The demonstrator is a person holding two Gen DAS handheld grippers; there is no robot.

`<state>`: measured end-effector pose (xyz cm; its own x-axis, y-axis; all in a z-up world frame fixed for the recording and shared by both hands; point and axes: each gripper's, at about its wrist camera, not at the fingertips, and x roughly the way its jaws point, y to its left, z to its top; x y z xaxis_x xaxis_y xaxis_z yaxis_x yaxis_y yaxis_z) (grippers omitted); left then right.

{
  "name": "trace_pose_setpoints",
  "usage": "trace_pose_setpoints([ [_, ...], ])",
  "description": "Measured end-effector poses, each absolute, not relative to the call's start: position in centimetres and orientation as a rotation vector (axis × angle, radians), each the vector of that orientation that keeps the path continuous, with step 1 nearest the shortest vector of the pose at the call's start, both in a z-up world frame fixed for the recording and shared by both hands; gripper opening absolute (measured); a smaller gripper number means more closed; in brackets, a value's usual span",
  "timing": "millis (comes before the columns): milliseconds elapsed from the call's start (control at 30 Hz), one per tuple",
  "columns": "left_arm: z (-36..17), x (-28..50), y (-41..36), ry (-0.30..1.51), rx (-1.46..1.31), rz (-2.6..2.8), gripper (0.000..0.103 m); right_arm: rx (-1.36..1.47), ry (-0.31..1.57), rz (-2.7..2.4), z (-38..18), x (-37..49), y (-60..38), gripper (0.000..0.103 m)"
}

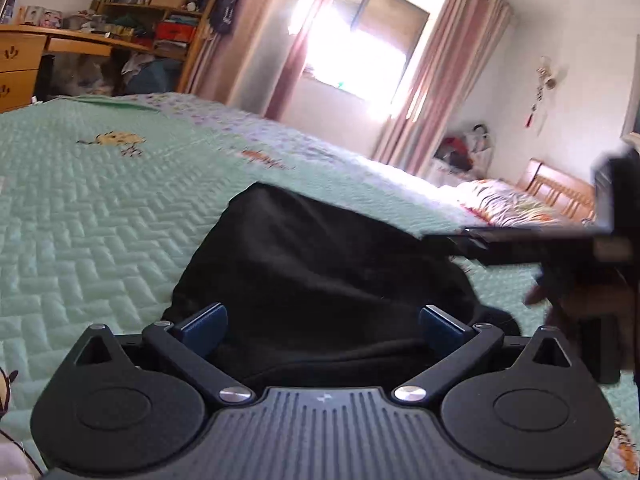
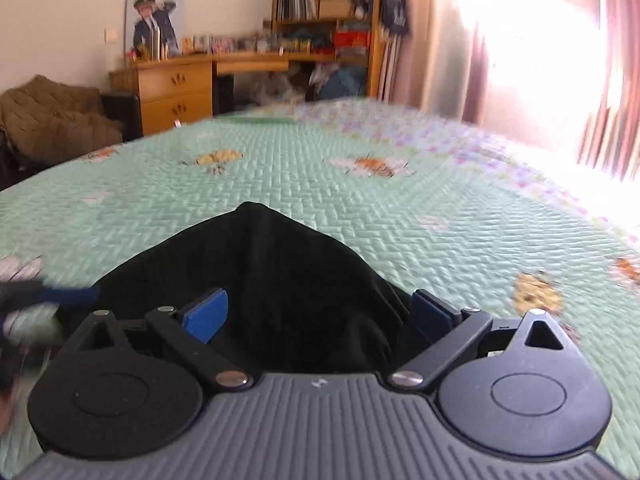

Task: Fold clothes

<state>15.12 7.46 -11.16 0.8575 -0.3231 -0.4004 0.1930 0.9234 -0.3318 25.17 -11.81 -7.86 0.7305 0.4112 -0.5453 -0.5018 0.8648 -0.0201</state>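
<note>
The left tool (image 1: 323, 322) hovers low over the bed (image 1: 100, 220), its blue pads (image 1: 204, 320) spread wide and released, with the black garment (image 1: 320, 264) lying bunched on the green quilt directly between and ahead of them; the cloth touches neither pad as far as the view shows. To its right, the right tool (image 2: 318, 312) is likewise released, pads (image 2: 206, 314) apart, the same garment (image 2: 280, 272) heaped under and in front of it, a peak of fabric pointing away toward the desk (image 2: 180, 76) and shelves (image 2: 324, 0). In the left wrist view the right tool (image 1: 520, 240) shows blurred at the garment's right edge. Farther right, curtains (image 2: 460, 40) frame a bright window.
</note>
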Motion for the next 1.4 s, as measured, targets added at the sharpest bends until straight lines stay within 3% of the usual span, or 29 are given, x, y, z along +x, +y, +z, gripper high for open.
trace_pose_setpoints([
  [100,-11.3,15.0,7.4,0.465,-0.263,-0.27,0.102,-0.219,0.709,0.487,-8.7,29.2,-10.8,0.096],
  [167,-11.3,15.0,7.4,0.463,-0.262,-0.274,0.102,-0.202,0.738,0.445,-9.6,30.6,-12.6,0.083],
  [233,-11.4,15.1,7.5,0.471,-0.265,-0.271,0.102,-0.009,0.721,0.398,-8.4,30.6,-15.0,0.075],
  [300,-11.5,15.3,7.5,0.478,-0.268,-0.265,0.102,0.163,0.678,0.327,-6.9,29.7,-16.4,0.084],
  [367,-11.5,15.3,7.3,0.477,-0.266,-0.263,0.102,0.066,0.634,0.433,-6.0,28.0,-14.1,0.094],
  [433,-11.5,15.1,7.3,0.473,-0.271,-0.267,0.102,-0.062,0.626,0.55,-5.7,27.0,-11.4,0.095],
  [533,-11.4,14.8,7.8,0.454,-0.297,-0.279,0.102,-0.214,0.78,0.445,-8.0,28.5,-10.1,0.093],
  [567,-11.2,14.6,8.0,0.44,-0.31,-0.284,0.102,-0.223,0.796,0.395,-8.7,27.7,-11.5,0.083],
  [600,-10.8,14.3,8.1,0.419,-0.303,-0.289,0.102,-0.21,0.768,0.394,-8.4,25.5,-13.1,0.081],
  [700,-8.8,13.3,7.7,0.342,-0.239,-0.318,0.102,-0.185,0.62,0.404,-7.2,18.0,-14.8,0.093],
  [833,-4.6,16.6,5.5,0.288,-0.131,-0.337,0.102,-0.12,0.457,0.306,-8.0,10.5,-17.3,0.098],
  [967,-2.3,26.7,1.7,0.388,0.052,-0.265,0.102,0.055,0.444,0.245,-10.0,10.1,-18.5,0.098],
  [1100,-4.7,36.1,2.0,0.681,0.082,-0.169,0.099,0.033,0.386,0.37,-7.7,13.8,-16.9,0.098],
  [1233,-9.0,36.7,4.9,0.896,-0.014,-0.155,0.102,-0.052,0.582,0.513,-8.5,20.2,-14.8,0.098],
  [1300,-9.6,34.4,7.3,0.866,-0.087,-0.178,0.102,-0.146,0.678,0.473,-10.0,21.0,-14.8,0.098],
  [1400,-8.7,31.5,10.1,0.822,-0.145,-0.189,0.102,-0.079,0.638,0.439,-10.9,18.0,-18.8,0.098],
])
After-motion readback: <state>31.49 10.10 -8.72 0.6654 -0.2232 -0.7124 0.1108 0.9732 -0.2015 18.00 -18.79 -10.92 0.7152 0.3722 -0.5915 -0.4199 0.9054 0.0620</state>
